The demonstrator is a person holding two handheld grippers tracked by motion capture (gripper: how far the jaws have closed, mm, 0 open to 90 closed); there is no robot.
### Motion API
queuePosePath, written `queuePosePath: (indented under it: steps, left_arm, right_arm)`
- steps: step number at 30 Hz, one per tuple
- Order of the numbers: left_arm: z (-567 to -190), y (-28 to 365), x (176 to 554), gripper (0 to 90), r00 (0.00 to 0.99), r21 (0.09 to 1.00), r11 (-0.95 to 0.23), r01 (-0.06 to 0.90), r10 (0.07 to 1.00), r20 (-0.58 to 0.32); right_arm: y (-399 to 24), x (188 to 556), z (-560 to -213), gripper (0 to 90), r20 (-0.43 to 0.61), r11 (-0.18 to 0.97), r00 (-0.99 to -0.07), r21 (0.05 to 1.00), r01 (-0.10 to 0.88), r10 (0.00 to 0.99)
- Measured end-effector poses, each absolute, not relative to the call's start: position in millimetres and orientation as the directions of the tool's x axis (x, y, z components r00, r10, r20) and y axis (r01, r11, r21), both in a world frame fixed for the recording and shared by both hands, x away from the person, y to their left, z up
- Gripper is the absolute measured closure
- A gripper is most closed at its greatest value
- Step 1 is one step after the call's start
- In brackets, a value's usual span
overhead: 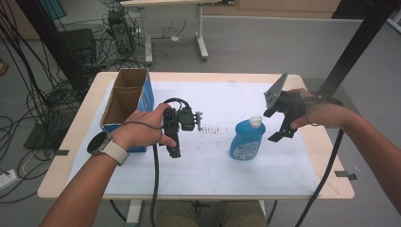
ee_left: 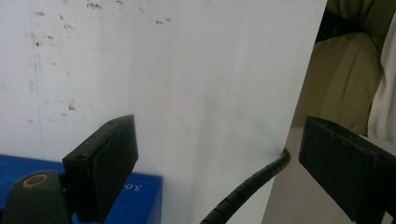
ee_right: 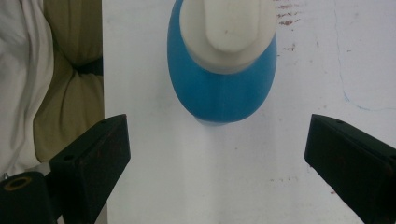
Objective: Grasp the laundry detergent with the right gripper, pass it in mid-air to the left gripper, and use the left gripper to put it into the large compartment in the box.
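right gripper view: we hold right gripper above blue plastic bottle with white cap, jaws wide, empty. bottle upright mid-table. centre jaws over cap, descend straight, close gently. left gripper wide, idle.

Left tool and right tool both gape, empty.

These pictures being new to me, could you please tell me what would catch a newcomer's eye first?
The blue bottle with its white cap stands upright near the middle of the white table cover, and the right gripper hovers just beside and above it, jaws open. On the left side, an open cardboard box with blue sides stands by the left gripper, whose jaws are also open and empty.
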State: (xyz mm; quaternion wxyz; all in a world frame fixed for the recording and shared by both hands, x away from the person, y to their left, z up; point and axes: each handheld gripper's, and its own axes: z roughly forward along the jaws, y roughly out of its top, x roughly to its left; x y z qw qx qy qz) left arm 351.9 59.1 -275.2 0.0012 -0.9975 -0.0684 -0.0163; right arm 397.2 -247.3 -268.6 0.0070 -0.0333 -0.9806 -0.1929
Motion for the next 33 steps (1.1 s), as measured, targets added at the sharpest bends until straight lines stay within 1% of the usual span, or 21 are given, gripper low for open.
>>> queuePosePath:
  steps: [7,33]
  left_arm:
    - [-276,58,353,12.1,0.99,0.001,-0.99,0.138,0.138,0.031]
    - [-279,57,354,12.1,0.989,0.006,-0.99,0.143,0.143,0.032]
  right_arm:
    - [-250,398,-275,6.3,0.027,0.909,-0.997,0.411,0.073,0.068]
    - [-249,399,-291,6.9,0.03,0.892,-0.998,0.447,0.07,0.063]
